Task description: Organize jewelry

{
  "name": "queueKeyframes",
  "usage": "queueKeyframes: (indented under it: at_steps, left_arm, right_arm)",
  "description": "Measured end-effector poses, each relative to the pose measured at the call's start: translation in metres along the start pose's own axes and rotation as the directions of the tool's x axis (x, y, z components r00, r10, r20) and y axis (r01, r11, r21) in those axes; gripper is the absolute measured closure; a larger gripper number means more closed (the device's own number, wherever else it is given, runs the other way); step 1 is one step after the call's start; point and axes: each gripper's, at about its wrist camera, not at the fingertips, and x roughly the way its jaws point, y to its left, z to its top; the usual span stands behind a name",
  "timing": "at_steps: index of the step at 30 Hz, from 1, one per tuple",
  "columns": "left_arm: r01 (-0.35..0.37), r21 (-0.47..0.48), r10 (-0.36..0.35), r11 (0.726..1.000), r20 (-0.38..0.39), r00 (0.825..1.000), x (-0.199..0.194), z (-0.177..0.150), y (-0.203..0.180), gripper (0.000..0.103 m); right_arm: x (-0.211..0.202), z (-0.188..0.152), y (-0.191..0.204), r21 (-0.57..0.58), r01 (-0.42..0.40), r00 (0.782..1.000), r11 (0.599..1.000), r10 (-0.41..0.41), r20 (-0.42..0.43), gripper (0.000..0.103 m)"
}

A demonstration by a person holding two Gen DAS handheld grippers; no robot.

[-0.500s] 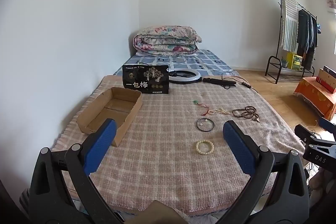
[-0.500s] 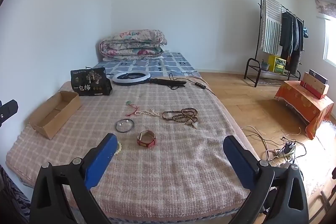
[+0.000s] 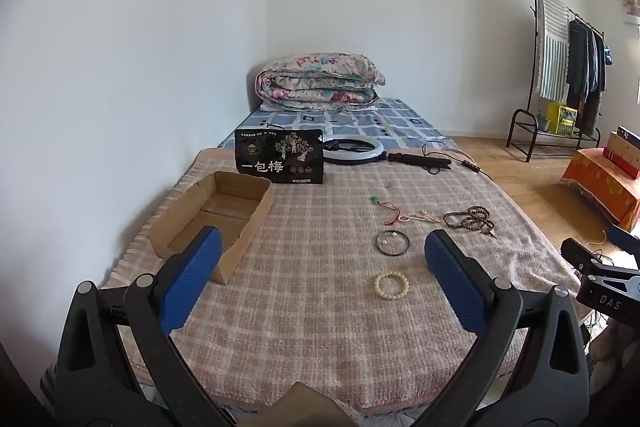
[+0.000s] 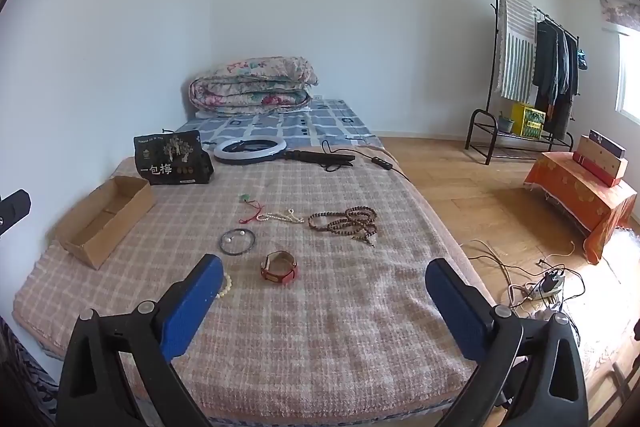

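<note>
Jewelry lies on a pink checked blanket (image 3: 304, 291): a cream bead bracelet (image 3: 391, 286), a black bangle with pearls (image 3: 392, 242), a green pendant on red cord (image 3: 376, 200), a pearl strand (image 3: 420, 217), dark wooden beads (image 3: 470, 219) and a red watch-like bracelet (image 4: 279, 266). An open cardboard box (image 3: 214, 217) sits at the left. My left gripper (image 3: 322, 277) is open and empty, held above the blanket's near edge. My right gripper (image 4: 324, 301) is open and empty, to the right of it, just short of the red bracelet.
A black printed bag (image 3: 279, 157), a ring light (image 3: 354, 149) with cable and a folded quilt (image 3: 318, 83) lie further back. A clothes rack (image 4: 528, 67), an orange-draped stand (image 4: 580, 199) and floor cables (image 4: 536, 287) are on the right.
Both grippers have barely shifted. The jewelry and the box lie where they were.
</note>
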Motion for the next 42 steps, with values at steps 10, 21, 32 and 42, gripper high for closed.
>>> queueKeyframes:
  at_steps: [10,21,32,42]
  left_arm:
    - [-0.003,-0.004,0.003,1.000,0.008,1.000,-0.005,-0.002,0.002,0.000]
    - [-0.003,-0.005,0.003,1.000,0.009,1.000,-0.005,-0.002,0.002,0.000]
    - [-0.003,-0.006,0.003,1.000,0.010,1.000,-0.006,0.000,0.005,0.000]
    - [-0.003,-0.007,0.003,1.000,0.008,1.000,-0.006,0.000,0.005,0.000]
  right_arm:
    - [0.001,0.000,0.001,0.000,-0.003,1.000,1.000,0.003,0.000,0.001]
    - [0.005,0.000,0.009,-0.011,-0.015,1.000,1.000,0.015,-0.004,0.001]
    - [0.005,0.000,0.011,-0.011,-0.021,1.000,1.000,0.021,-0.010,0.001]
    - [0.007,0.001,0.014,-0.016,-0.025,1.000,1.000,0.024,-0.015,0.001]
